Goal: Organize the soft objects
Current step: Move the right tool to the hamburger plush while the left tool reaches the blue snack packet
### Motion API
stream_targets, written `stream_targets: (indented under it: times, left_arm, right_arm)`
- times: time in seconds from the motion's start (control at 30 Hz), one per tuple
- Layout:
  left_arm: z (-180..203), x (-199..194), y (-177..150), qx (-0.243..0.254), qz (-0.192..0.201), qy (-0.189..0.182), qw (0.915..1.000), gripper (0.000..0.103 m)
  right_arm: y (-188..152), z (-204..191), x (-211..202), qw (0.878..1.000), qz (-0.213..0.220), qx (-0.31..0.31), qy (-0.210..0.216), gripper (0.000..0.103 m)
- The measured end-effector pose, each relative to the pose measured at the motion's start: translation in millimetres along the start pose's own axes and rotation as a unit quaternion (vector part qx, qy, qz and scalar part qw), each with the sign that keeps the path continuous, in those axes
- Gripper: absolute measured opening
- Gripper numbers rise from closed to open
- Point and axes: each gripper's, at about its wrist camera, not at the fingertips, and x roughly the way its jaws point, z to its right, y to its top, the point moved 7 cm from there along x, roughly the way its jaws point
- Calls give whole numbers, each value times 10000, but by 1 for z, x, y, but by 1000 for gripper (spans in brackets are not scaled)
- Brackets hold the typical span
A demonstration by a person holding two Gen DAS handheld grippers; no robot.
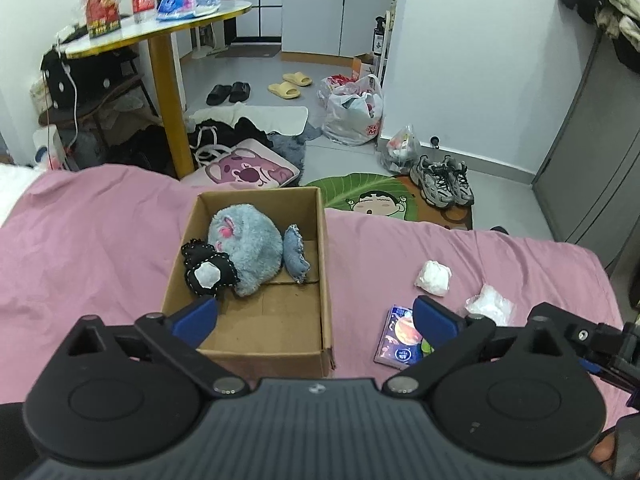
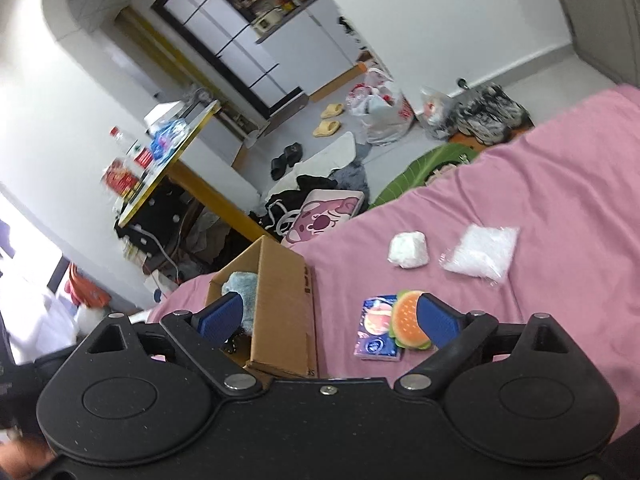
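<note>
Both grippers wide, nothing between the jaws: left gripper (image 1: 316, 316) over the open brown cardboard box (image 1: 326, 264), right gripper (image 2: 328, 320) beside it.

Already boxed: fluffy grey-blue plush toy (image 1: 248, 248), black stitched pouch (image 1: 208, 272), small denim cushion (image 1: 296, 252).

Still loose on the pink bedsheet (image 1: 100, 240): felt hamburger toy (image 2: 406, 316), white crumpled wad (image 2: 408, 250), clear plastic bag of white stuffing (image 2: 482, 252).

Risks: slippery bag likely to slide out of a pinch; hamburger lying on the dark planet-print packet (image 2: 376, 332), likely dragged along.

Box wall stands between right gripper and interior.
</note>
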Motion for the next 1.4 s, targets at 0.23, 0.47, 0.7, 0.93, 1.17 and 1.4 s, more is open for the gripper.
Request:
stream_targets:
  times: [0.23, 0.47, 0.7, 0.93, 1.17, 1.4]
  left_arm:
    - [17, 0, -6, 20, -8, -28, 10000, 103]
    - [38, 6, -10, 216, -177, 43, 9996, 103]
    - [53, 17, -19, 297, -440, 171, 9984, 103]
    - [67, 30, -24, 374, -520, 172, 9978, 102]
    - [75, 46, -25, 293, -477, 30, 9984, 98]
    - [80, 67, -27, 125, -589, -114, 9981, 70]
  right_arm:
    - [-3, 21, -2, 9995, 3, 311, 36, 93]
    - [-4, 44, 1, 9978, 1, 657, -5, 85]
    - [-11, 57, 12, 9943, -192, 1042, 131, 75]
    - [-14, 69, 22, 9919, -302, 1227, 88, 66]
    - [-14, 81, 38, 9862, -469, 1571, 226, 55]
    - [-19, 87, 64, 9812, -767, 1752, 259, 51]
